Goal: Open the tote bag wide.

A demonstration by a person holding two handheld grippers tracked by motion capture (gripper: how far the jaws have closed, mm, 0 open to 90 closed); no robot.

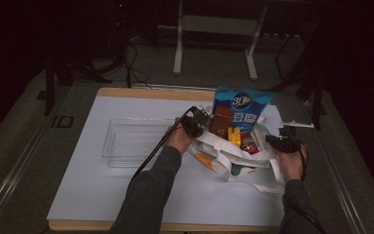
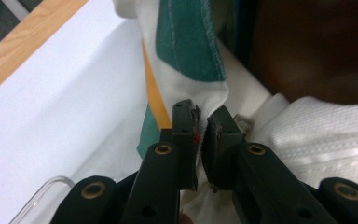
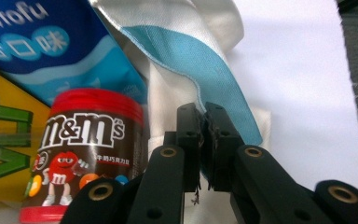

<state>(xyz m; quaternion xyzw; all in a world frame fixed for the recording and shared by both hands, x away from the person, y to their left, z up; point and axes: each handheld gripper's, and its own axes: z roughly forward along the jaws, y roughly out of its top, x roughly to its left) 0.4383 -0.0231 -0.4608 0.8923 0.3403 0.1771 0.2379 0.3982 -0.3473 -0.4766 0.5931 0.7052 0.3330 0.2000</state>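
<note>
Currently a person is pinching a white tote bag (image 1: 233, 163) by opposite rim edges: the left gripper (image 1: 195, 123) is clamping fabric at the bag's left, the right gripper (image 1: 281, 141) at its right. Snacks are standing between them, so the bag's mouth is running gripper to gripper, beside a clear tray (image 1: 126, 141) on the left

A wooden-edged desk (image 1: 126, 92) is seen, covered almost fully by a white sheet (image 1: 92, 190). On the sheet, left of centre, a clear plastic tray (image 1: 126, 141) is laid flat. Just beside it to the right, a white cloth bag (image 1: 233, 165) with coloured patches is set on the sheet, with snack packs standing in it. The desk is surrounded by grey floor (image 1: 19, 146).
</note>
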